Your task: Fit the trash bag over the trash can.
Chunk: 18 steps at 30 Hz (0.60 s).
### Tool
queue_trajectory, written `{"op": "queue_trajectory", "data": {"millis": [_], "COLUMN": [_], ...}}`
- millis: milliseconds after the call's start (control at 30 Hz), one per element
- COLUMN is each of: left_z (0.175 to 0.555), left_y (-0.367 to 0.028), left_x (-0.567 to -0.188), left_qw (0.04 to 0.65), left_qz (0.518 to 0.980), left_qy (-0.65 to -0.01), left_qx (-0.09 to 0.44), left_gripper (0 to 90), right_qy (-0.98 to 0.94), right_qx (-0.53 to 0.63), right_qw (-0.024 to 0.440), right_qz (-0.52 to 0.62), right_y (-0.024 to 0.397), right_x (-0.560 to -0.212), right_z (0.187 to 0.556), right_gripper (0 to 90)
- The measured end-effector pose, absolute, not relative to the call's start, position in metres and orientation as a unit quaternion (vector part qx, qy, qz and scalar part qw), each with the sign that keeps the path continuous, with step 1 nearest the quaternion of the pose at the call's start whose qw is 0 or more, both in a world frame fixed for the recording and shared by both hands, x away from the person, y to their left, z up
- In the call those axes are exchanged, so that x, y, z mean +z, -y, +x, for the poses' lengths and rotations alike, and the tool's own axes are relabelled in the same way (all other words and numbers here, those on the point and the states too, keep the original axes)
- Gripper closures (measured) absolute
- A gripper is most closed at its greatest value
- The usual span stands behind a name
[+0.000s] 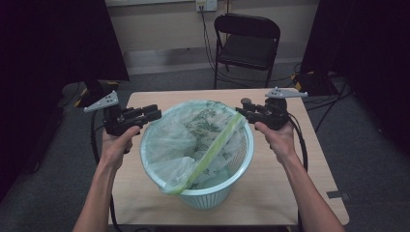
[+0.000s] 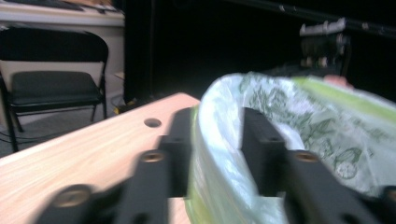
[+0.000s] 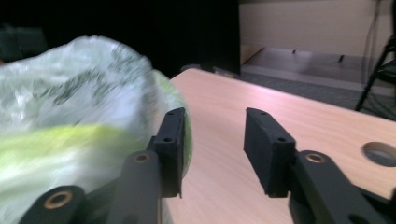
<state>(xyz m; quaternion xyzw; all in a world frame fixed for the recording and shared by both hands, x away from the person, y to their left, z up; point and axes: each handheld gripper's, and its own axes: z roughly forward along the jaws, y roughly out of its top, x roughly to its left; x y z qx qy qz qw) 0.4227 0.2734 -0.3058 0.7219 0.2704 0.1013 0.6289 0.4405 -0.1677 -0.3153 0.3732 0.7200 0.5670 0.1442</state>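
Observation:
A pale green slatted wastebasket (image 1: 212,195) stands on the wooden table (image 1: 290,193), lined with a clear plastic bag (image 1: 193,130) printed with green leaves. A yellow-green band of the bag (image 1: 217,145) runs diagonally across the opening. My left gripper (image 1: 154,115) is at the basket's left rim. In the left gripper view its jaws (image 2: 218,114) straddle the bag-covered rim (image 2: 219,158) and close on it. My right gripper (image 1: 241,113) sits just off the right rim. In the right gripper view it (image 3: 215,144) stands open with bare table between the jaws, and the bag (image 3: 79,93) lies against its left jaw.
A black folding chair (image 1: 246,43) stands beyond the table's far edge, with cables on the floor around it. The tabletop has a round hole (image 3: 380,153) near my right gripper and another hole (image 2: 152,122) near the left one. Dark curtains flank both sides.

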Motion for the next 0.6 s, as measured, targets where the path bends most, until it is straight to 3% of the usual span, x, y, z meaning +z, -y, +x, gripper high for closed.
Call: {"op": "queue_trajectory", "data": {"millis": [100, 167, 267, 600], "left_z": [0.420, 0.419, 0.408, 0.370], "left_y": [-0.273, -0.277, -0.279, -0.301], "left_x": [-0.306, -0.305, -0.303, -0.307], "left_qw": [0.634, 0.633, 0.627, 0.638], "left_qz": [0.716, 0.716, 0.722, 0.715], "left_qy": [-0.271, -0.273, -0.267, -0.262], "left_qx": [0.105, 0.111, 0.119, 0.119], "left_gripper": [78.5, 88.7, 81.5, 81.9], "right_qy": [-0.714, -0.711, -0.708, -0.732], "right_qx": [0.574, 0.581, 0.592, 0.584], "right_qw": [0.155, 0.160, 0.164, 0.148], "right_qz": [0.370, 0.362, 0.348, 0.320], "right_y": [0.170, 0.169, 0.163, 0.130], "right_x": [-0.304, -0.296, -0.285, -0.270], "right_z": [0.436, 0.431, 0.424, 0.426], "right_gripper": [53.0, 49.7, 46.9, 40.6]}}
